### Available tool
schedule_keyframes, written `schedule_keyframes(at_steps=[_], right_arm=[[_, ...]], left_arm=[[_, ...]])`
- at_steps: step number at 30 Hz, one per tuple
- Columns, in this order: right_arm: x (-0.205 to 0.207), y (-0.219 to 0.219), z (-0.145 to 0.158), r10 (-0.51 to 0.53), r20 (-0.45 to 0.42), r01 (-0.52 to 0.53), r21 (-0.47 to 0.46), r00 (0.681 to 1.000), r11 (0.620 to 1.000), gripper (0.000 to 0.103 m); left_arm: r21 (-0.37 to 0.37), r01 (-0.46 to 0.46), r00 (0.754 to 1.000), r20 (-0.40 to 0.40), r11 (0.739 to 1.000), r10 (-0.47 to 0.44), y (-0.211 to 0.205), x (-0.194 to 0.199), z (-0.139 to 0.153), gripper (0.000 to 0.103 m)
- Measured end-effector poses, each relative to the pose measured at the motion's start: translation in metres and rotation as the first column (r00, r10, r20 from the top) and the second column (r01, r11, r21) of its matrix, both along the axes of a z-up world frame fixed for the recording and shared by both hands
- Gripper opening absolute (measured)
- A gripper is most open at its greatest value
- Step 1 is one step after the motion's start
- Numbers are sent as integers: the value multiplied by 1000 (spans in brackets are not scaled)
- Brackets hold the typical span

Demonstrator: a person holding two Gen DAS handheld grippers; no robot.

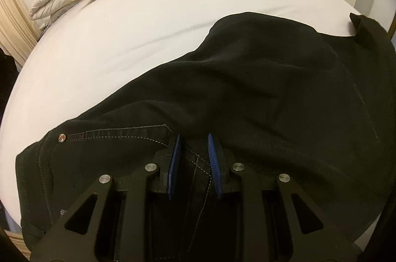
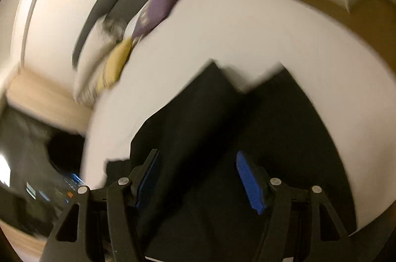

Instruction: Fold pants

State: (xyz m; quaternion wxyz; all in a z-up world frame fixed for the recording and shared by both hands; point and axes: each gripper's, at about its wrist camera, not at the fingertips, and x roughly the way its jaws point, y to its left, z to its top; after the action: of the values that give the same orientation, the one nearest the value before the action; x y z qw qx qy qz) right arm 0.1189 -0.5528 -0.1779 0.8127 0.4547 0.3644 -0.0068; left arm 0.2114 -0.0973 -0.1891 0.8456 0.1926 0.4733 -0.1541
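Pants (image 1: 247,93) lie across the white bed (image 1: 123,44) in my left wrist view, long axis running from the waist end under the camera off to the upper right. My left gripper (image 1: 193,160) sits narrow, denim bunched between its blue pads, apparently pinched. Right wrist view is blurred: my right gripper (image 2: 198,178) stands wide, nothing clamped, dark cloth spread beneath and ahead. I judge the left hand nearer the waistband.
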Motion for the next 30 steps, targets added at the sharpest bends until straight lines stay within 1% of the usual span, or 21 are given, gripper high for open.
schedule_keyframes(at_steps=[1, 2, 3, 5, 6, 7, 9, 10, 12, 13, 15, 17, 18, 19, 21, 22, 24, 25, 26, 28, 30], right_arm=[[0, -4, -9, -8, 20, 7, 63, 1000, 998, 67], [3, -4, -16, -6, 34, 2, 107, 999, 994, 67], [8, -3, -26, -6, 28, 1, 150, 1000, 989, 67], [20, 1, -34, -2, 43, -6, 185, 999, 983, 67], [26, 3, -35, 4, 50, -14, 193, 999, 981, 64], [32, 5, -34, 13, 54, -24, 199, 998, 980, 46], [44, 14, -31, 44, 51, -53, 191, 998, 980, 18], [47, 16, -28, 43, 42, -50, 178, 998, 983, 12], [46, 18, -20, 37, 40, -43, 163, 998, 986, 9], [43, 16, -11, 25, 43, -31, 147, 999, 989, 8], [37, 11, 5, -11, 38, 6, 136, 999, 991, 5], [34, 4, 26, -45, 31, 41, 122, 999, 992, 5], [36, 2, 42, -55, 28, 52, 98, 998, 994, 3], [37, 1, 61, -60, 51, 56, 69, 997, 996, 3], [44, 4, 96, -44, 96, 45, -4, 994, 999, 3], [46, 5, 107, -26, 112, 30, -31, 993, 999, 3], [55, 9, 123, 6, 114, 5, -90, 993, 996, 4], [55, 8, 124, 9, 113, 3, -104, 994, 995, 7], [49, 6, 122, -10, 106, 23, -123, 994, 992, 17], [23, -5, 107, -67, 85, 79, -140, 994, 987, 59], [-4, -16, 78, -104, 55, 110, -118, 993, 987, 60]], left_arm=[[6, -3, 1000, 5, 1000, 3, -2, -4, -1, 23], [9, -7, 1000, 10, 1000, 7, 6, -18, -3, 23], [11, -12, 1000, 14, 1000, 12, 8, -25, -4, 23], [18, -20, 1000, 23, 1000, 20, 6, -29, -3, 23], [21, -22, 999, 26, 1000, 22, 7, -34, -1, 23], [22, -26, 999, 29, 999, 25, 11, -34, -1, 23], [25, -30, 999, 36, 999, 29, 7, -35, -2, 23], [26, -30, 999, 39, 999, 29, 13, -41, -1, 23], [24, -32, 999, 43, 999, 31, 11, -43, -1, 22], [21, -33, 999, 43, 999, 32, 20, -45, 1, 22], [17, -35, 998, 46, 999, 34, 23, -45, 0, 23], [15, -38, 998, 51, 999, 37, 24, -47, 1, 22], [13, -39, 998, 53, 999, 38, 25, -47, 0, 22], [11, -41, 998, 55, 999, 40, 24, -48, 0, 22], [7, -44, 997, 58, 999, 44, 26, -49, 1, 22], [7, -45, 997, 60, 999, 44, 25, -50, 1, 22], [4, -45, 997, 58, 999, 45, 27, -50, 2, 22], [-1, -47, 997, 57, 999, 47, 28, -51, 2, 22], [-3, -47, 997, 57, 999, 47, 30, -51, 2, 22], [-3, -46, 997, 59, 999, 46, 31, -52, 2, 22], [-3, -44, 997, 60, 999, 44, 32, -54, 2, 22]])
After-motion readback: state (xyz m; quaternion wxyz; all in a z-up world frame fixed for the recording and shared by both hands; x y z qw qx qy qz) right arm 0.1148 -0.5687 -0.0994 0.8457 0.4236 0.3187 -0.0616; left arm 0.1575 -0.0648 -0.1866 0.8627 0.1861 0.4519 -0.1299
